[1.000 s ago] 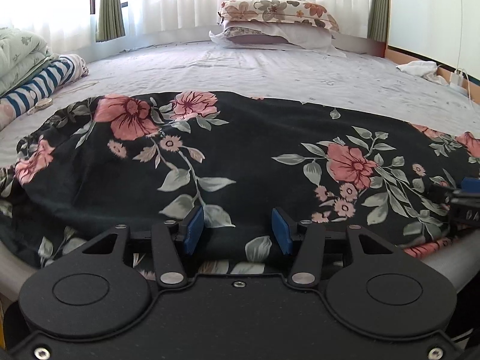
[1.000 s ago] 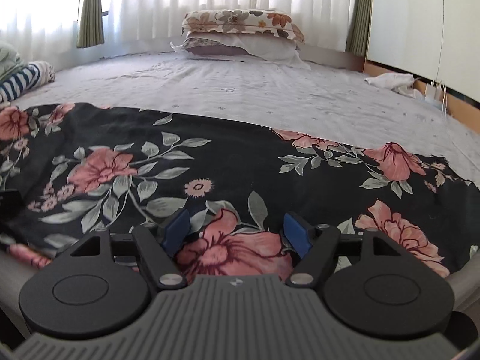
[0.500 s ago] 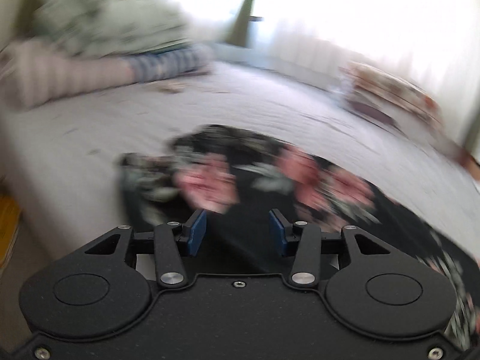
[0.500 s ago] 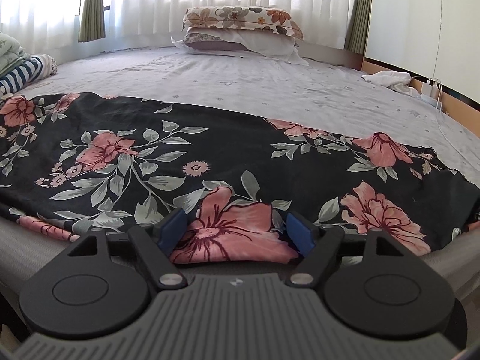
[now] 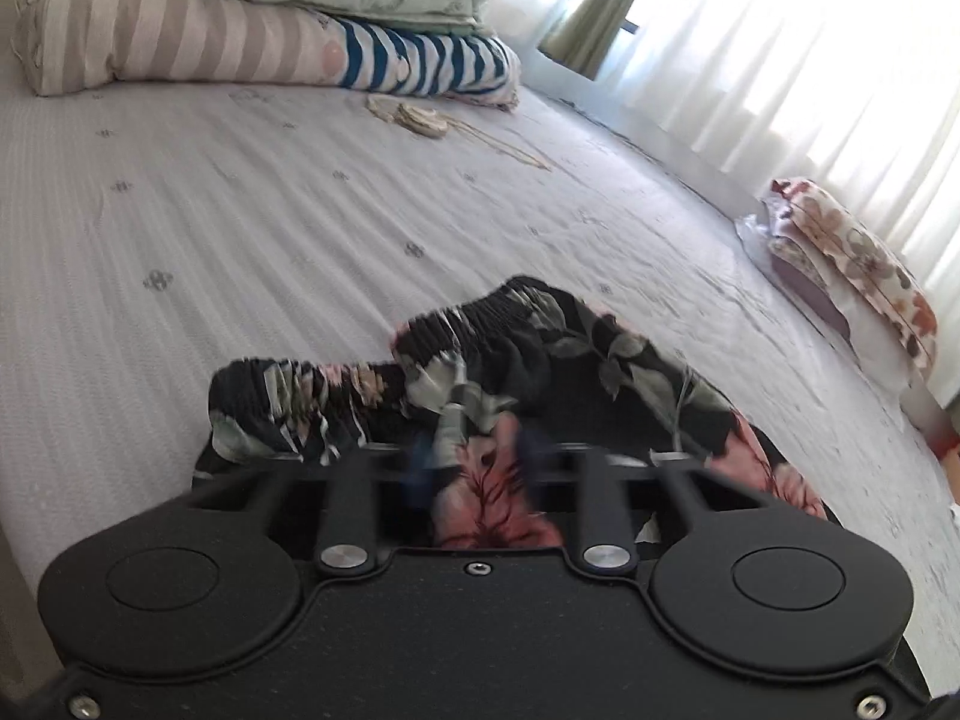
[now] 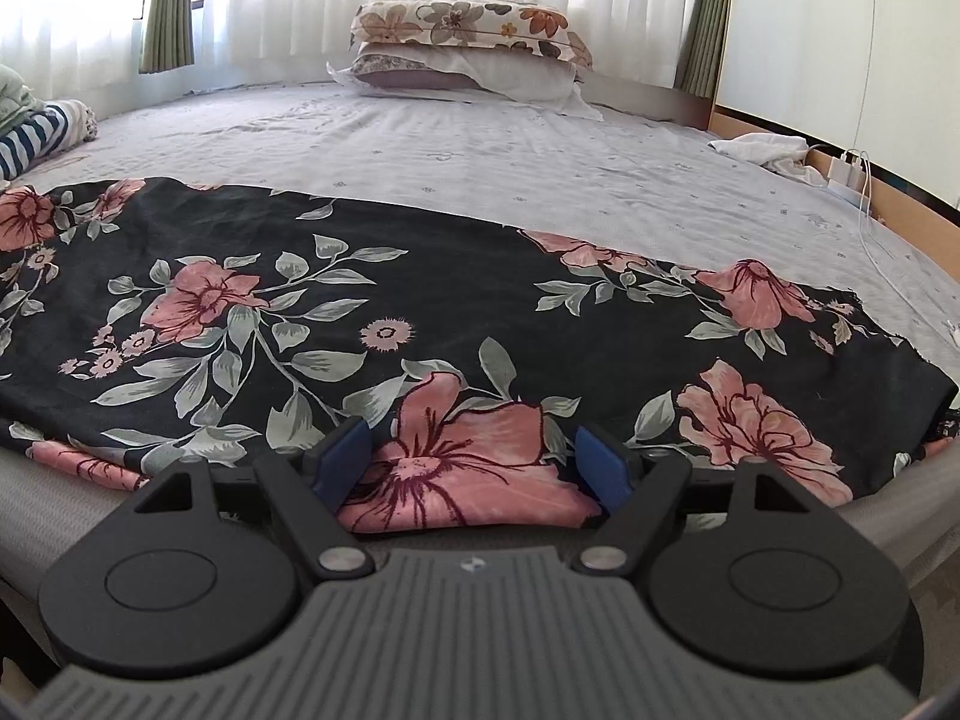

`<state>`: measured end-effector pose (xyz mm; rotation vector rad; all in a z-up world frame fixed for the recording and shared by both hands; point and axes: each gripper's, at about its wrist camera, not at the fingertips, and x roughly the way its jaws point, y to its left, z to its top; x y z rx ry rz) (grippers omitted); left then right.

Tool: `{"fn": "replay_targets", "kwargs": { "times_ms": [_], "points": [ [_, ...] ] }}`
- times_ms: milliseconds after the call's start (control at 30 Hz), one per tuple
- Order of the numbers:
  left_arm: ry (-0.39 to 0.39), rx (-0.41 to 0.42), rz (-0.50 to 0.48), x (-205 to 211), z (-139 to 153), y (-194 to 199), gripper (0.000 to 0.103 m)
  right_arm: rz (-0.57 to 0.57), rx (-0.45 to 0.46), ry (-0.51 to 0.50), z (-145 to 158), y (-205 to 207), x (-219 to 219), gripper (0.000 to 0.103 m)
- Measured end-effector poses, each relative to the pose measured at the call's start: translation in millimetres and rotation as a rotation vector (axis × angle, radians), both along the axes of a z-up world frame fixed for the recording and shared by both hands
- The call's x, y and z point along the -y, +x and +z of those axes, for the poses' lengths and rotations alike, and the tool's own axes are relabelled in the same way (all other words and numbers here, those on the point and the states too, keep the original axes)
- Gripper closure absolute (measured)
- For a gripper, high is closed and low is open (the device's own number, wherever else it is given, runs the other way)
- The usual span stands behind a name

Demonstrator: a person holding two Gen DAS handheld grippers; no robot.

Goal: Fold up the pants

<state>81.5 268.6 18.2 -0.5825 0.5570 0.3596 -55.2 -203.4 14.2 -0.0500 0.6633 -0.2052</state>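
The floral pants (image 6: 420, 300) lie flat along the near edge of the bed (image 6: 540, 150), not yet folded across. The left gripper (image 5: 474, 462) has just clenched on the waistband (image 5: 336, 396); the right gripper (image 6: 474, 462) hangs released over the hem. Pillows (image 6: 468, 42) and curtains (image 6: 300, 0) stand behind.

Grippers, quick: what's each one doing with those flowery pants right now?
Left gripper: just closed, shut on the floral pants near the waistband.
Right gripper: open, pants edge between its jaws.
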Motion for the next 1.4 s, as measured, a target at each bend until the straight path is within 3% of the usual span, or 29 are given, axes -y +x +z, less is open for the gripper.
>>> {"fn": "replay_targets", "kwargs": {
  "times_ms": [67,167,300,633,767,833,900,933,1167,1400],
  "points": [
    [0.036,0.032,-0.004,4.1,10.1,-5.9,0.100,-0.002,-0.002,0.002,0.3,0.1,0.2,0.018],
    [0.150,0.104,-0.033,17.5,37.4,-29.8,0.100,-0.002,-0.005,0.004,1.0,0.2,0.5,0.018],
    [0.199,0.163,-0.057,21.0,59.5,-64.5,0.100,0.002,-0.013,0.007,1.9,0.1,2.1,0.018],
    [0.189,-0.046,0.003,-6.3,14.0,-79.4,0.099,0.026,-0.043,0.024,7.2,-4.0,16.5,0.016],
    [0.189,-0.068,0.033,-5.3,12.0,-79.0,0.091,0.028,-0.045,0.029,8.4,-6.3,20.0,0.016],
    [0.201,-0.051,0.040,-1.2,19.7,-79.4,0.081,0.034,-0.037,0.036,9.8,-8.9,21.2,0.016],
    [0.223,-0.015,0.034,6.3,30.7,-81.6,0.061,0.042,-0.021,0.056,12.2,-12.9,24.3,0.015],
    [0.241,0.006,0.028,10.7,37.4,-82.0,0.060,0.043,-0.010,0.066,13.5,-16.1,26.0,0.015],
    [0.302,0.090,-0.147,69.6,66.9,-78.5,0.051,-0.083,0.063,0.064,19.9,-32.9,59.5,0.015],
    [0.306,0.065,-0.407,165.0,51.6,-66.2,0.049,-0.297,0.133,0.091,19.8,-43.2,121.3,0.015]
  ]
}}
